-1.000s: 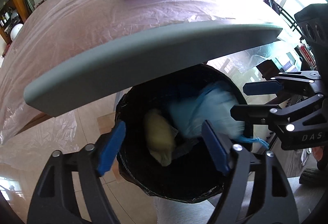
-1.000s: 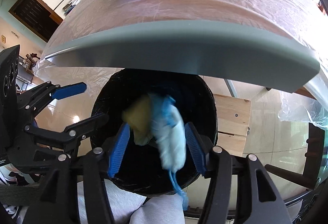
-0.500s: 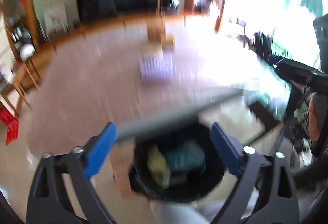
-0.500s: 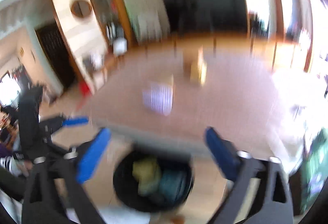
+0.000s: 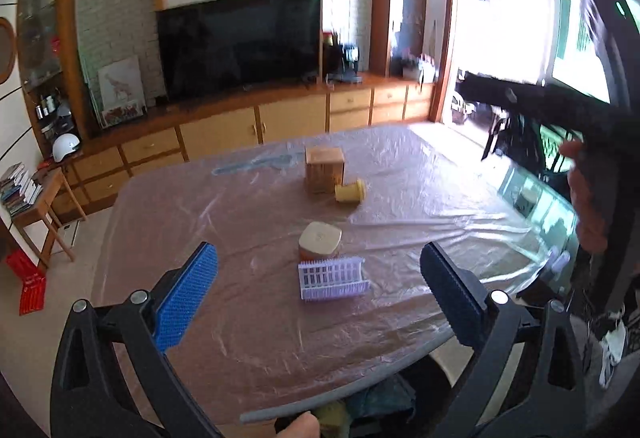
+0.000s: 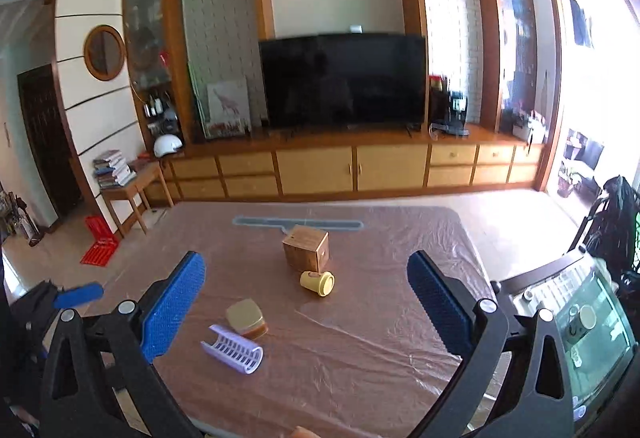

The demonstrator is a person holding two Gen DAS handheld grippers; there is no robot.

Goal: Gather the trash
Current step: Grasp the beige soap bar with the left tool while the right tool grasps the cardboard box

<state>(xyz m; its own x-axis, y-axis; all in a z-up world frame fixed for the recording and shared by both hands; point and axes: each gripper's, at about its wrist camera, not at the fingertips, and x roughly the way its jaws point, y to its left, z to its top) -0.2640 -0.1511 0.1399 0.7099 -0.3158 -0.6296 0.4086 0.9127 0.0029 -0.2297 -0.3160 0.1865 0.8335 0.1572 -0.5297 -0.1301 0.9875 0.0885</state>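
A home living room: television (image 6: 343,79) on wooden cabinets (image 6: 352,169), plastic-covered table (image 6: 360,358)

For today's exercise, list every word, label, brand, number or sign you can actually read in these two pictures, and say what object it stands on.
No text can be read.
Wooden box: a small mark on one face, too small to read.
Framed picture beside the television: print along its lower edge, blurred.
Stacked books: spines too small to read.
Yellow cup, purple roller and beige-lidded jar: no lettering visible.
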